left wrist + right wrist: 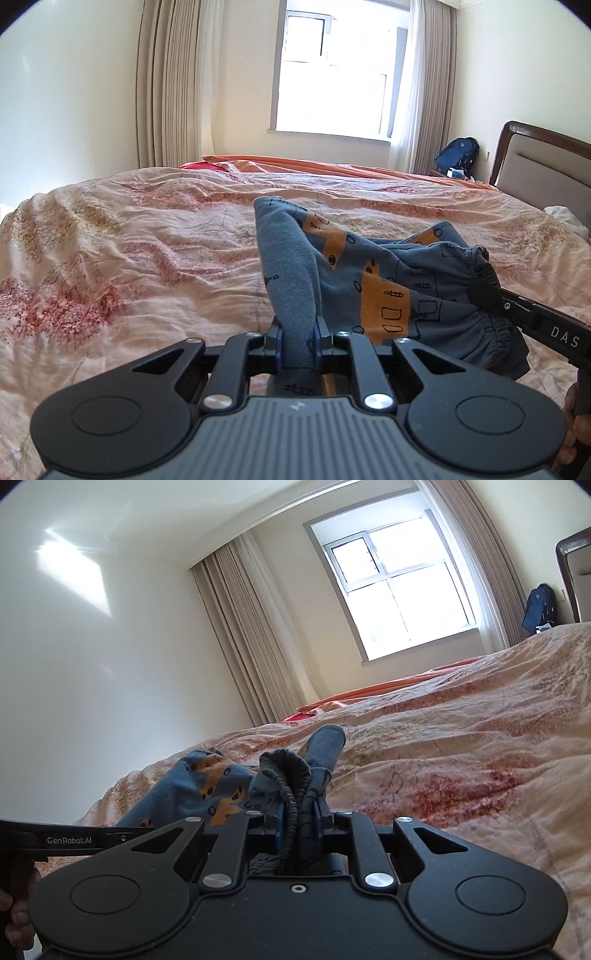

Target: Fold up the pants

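Left claw (299, 343) pinches a pants (354, 280) leg; right claw (299, 825) pinches the bunched waistband, hiding its pads. Bed (147, 240) cut off at 6 o'clock.

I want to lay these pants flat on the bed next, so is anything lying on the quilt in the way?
Nothing visible. Both grippers, left and right, hold the pants over bare quilt. The backpack stands off beyond the bed's far corner, well clear.
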`<action>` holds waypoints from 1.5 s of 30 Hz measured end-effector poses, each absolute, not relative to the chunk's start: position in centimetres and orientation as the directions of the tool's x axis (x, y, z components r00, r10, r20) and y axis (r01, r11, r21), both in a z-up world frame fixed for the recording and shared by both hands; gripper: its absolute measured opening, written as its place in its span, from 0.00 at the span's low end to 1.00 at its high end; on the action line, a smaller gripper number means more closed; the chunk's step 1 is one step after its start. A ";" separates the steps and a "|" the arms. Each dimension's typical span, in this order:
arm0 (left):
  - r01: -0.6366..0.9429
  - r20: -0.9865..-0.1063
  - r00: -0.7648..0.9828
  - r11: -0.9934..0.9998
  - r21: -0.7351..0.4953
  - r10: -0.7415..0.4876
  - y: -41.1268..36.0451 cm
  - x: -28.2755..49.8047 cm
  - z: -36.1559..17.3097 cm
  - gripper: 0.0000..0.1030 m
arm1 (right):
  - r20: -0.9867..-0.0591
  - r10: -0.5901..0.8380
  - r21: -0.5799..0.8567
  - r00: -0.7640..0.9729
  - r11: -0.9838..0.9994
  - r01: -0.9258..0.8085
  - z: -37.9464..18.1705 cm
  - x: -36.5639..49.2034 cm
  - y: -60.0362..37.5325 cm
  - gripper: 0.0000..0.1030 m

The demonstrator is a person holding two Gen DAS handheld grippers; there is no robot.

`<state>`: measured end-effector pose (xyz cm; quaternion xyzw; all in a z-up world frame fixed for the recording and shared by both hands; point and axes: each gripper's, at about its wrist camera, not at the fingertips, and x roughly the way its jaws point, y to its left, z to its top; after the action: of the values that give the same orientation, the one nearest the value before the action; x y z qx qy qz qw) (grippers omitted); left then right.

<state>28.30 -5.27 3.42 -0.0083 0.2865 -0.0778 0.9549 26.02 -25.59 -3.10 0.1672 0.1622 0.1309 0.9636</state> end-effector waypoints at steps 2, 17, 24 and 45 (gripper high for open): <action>0.144 -0.549 0.821 0.987 -0.068 -0.158 -5.0 29.4 2.8 0.16 | -0.269 0.306 0.356 0.913 0.913 -0.201 -2.9 27.6 -25.2 0.16; 0.137 -0.618 0.763 0.982 -0.133 -0.190 -2.7 31.2 -1.5 0.23 | -0.418 0.221 0.348 0.881 0.935 -0.070 -6.8 32.5 -24.2 0.27; 0.126 -0.599 0.786 0.988 -0.084 -0.151 -2.8 30.0 0.1 0.73 | -0.430 0.137 0.323 0.892 0.946 0.011 -6.7 31.6 -25.2 0.62; 0.091 -0.455 0.886 0.996 -0.016 -0.088 -2.2 21.9 6.5 1.00 | -0.244 0.080 0.229 0.966 0.973 -0.022 0.7 22.9 -24.4 1.00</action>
<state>21.90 -2.21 6.47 0.0029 0.2344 -0.0463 0.9710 22.87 -24.44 0.75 0.1129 0.1269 0.0258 0.9851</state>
